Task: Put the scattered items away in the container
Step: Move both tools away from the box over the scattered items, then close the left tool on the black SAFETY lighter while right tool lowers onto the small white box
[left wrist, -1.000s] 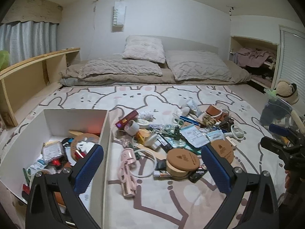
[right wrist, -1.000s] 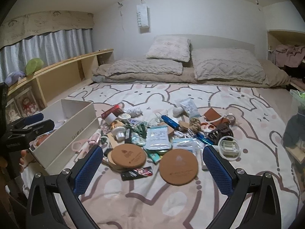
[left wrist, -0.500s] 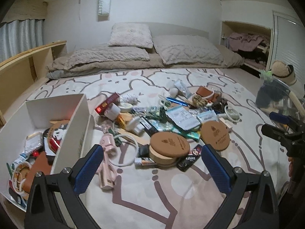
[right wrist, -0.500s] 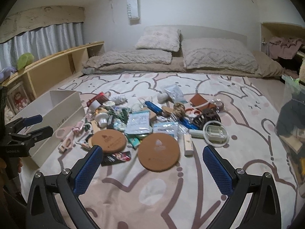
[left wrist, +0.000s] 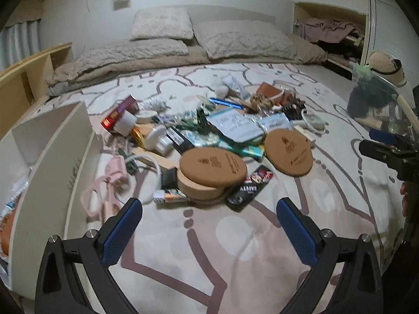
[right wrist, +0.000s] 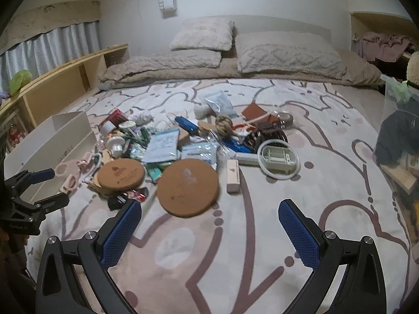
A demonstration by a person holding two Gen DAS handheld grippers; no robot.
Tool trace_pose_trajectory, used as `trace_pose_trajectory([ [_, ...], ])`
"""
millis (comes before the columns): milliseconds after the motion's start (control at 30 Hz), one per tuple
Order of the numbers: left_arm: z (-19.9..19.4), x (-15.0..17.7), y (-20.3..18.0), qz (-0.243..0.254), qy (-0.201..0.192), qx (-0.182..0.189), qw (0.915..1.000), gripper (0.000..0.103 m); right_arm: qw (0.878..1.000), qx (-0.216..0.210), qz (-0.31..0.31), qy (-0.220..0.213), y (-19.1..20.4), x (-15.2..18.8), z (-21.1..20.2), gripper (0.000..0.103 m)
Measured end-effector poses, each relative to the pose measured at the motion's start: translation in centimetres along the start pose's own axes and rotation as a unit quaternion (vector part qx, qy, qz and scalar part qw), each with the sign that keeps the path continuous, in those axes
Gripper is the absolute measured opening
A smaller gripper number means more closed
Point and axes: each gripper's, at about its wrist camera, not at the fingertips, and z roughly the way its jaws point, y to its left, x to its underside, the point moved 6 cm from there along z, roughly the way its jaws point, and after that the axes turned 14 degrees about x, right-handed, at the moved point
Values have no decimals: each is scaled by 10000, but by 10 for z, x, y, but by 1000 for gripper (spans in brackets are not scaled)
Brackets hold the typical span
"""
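Left hand-held gripper (left wrist: 209, 217) agape over clutter — white container (left wrist: 49, 157) beside

Open patterned bedspread (right wrist: 209, 256) lies below both grippers; no obstruction in the fwd approach. Ahead, flat round cork disc (right wrist: 187, 187) and stacked round cork box (left wrist: 212, 175) front the clutter pile. Tall white open box (left wrist: 49, 162) blocks the left side. Right side: clear plastic bin w/ dark contents (right wrist: 398, 136) borders the free strip.
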Motion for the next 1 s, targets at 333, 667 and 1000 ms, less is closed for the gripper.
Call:
trace_pose_trajectory([
  [333,28,14,-6,-442,397,453,9972,103,9989,132,-135,427,-14,7,30,103],
  [667,51,22,-7,-1128,678,859,9876,103,9942,313,-57,1027,-26,10,70,103],
  [1000,71,25,-4,-1723,610,763,9802,103,9866,734,-290,1427,-28,11,104,103],
])
